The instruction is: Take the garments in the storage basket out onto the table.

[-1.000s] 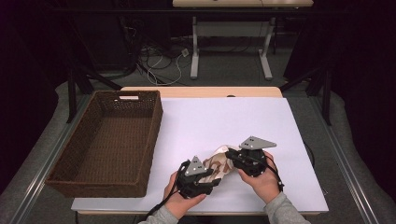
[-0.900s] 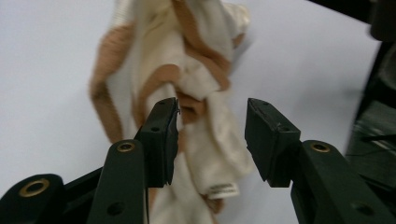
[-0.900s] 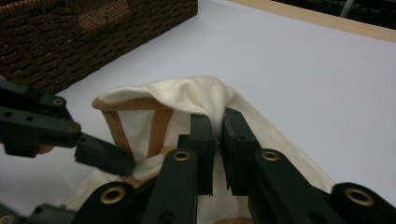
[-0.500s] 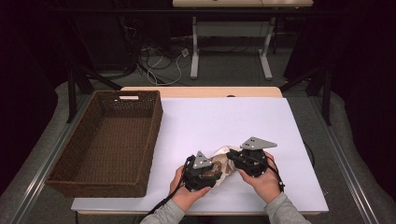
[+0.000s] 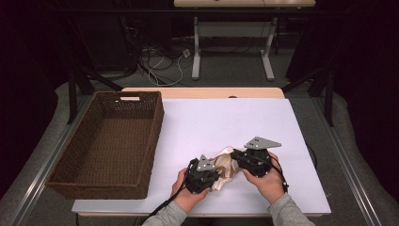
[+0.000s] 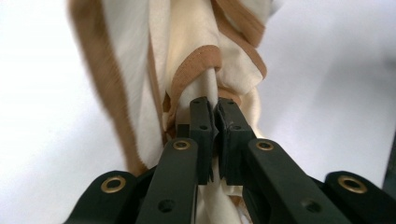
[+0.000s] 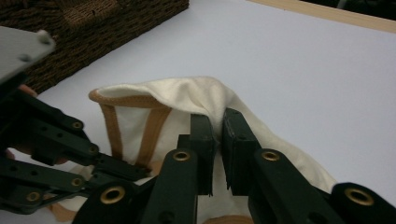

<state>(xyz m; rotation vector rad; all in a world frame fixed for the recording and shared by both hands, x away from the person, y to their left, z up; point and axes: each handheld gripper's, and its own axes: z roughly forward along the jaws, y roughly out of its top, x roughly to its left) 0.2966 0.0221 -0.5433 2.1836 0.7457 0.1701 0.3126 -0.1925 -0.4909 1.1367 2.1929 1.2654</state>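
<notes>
While pinched by both grippers, cloth bunched.

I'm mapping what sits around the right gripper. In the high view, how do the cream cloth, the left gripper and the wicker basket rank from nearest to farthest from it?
From the right gripper:
1. Cream cloth, clamped in its jaws.
2. Left gripper, just to its left, also on the cloth.
3. Wicker basket, far left on the table.

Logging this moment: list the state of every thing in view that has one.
Cream cloth with tan trim: bunched, pinched from both sides.
Left gripper: jaws shut on the cloth.
Right gripper: jaws shut on a fold of it.
Wicker basket: upright, empty.
</notes>
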